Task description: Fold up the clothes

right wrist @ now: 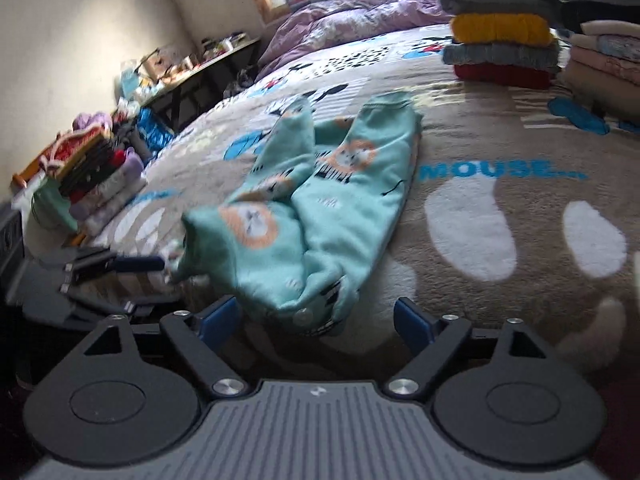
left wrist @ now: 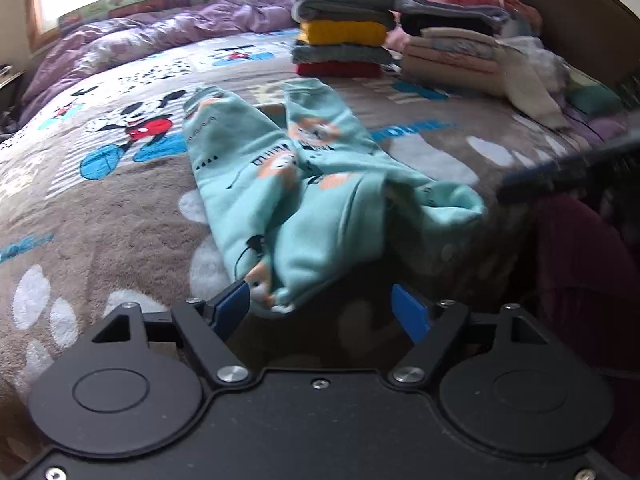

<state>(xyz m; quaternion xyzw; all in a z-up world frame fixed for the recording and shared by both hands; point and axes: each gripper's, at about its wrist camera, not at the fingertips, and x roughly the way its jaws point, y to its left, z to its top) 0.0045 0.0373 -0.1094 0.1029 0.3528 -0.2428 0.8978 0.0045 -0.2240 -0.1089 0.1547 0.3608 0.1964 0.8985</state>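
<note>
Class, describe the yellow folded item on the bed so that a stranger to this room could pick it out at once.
Start at the bed's grey cartoon-mouse blanket and look to its far end, before the purple duvet. A neat stack of folded knits stands there. The yellow one lies mid-stack, between grey layers, the only yellow piece.

Folded stacks [left wrist: 344, 32] block bed's far end.

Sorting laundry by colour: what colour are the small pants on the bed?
Light teal pants with orange lion prints; right wrist view.
</note>
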